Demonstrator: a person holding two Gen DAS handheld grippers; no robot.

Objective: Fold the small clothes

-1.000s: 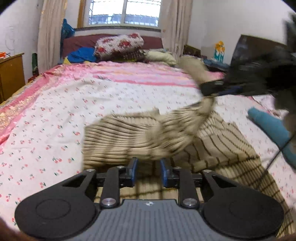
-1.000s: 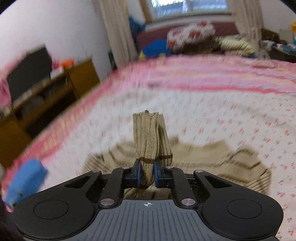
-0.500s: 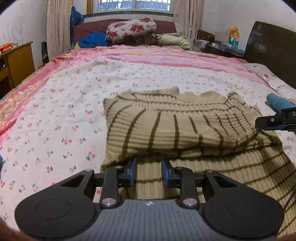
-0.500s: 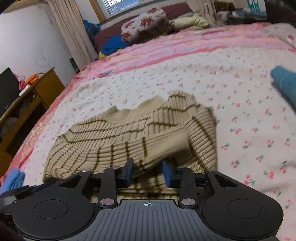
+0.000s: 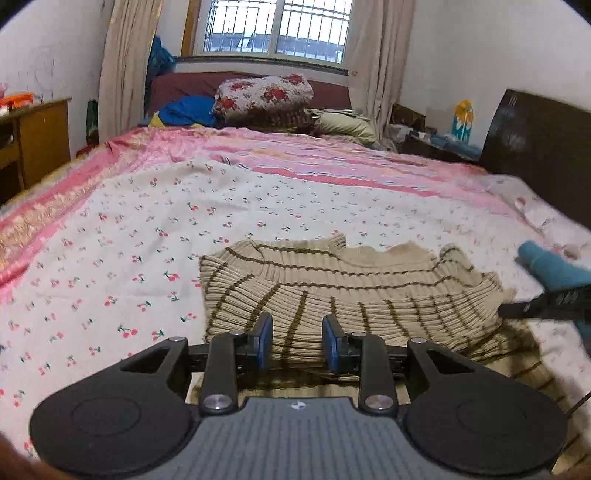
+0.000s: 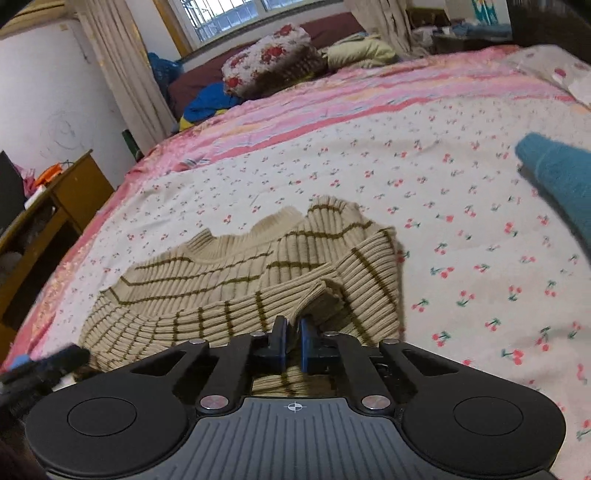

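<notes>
- No readable writing; my gripper housings carry only a small crosshair mark.
- My left gripper: fingers apart, straddling the folded near edge of the striped sweater without pinching it.
- My right gripper: its jaws have just been closing, now nearly together, with a sweater fold between the pads.
- The sweater lies folded on the cherry-print sheet.
- To my right, a teal cloth.
- Farthest, a floral pillow under the barred window.
</notes>
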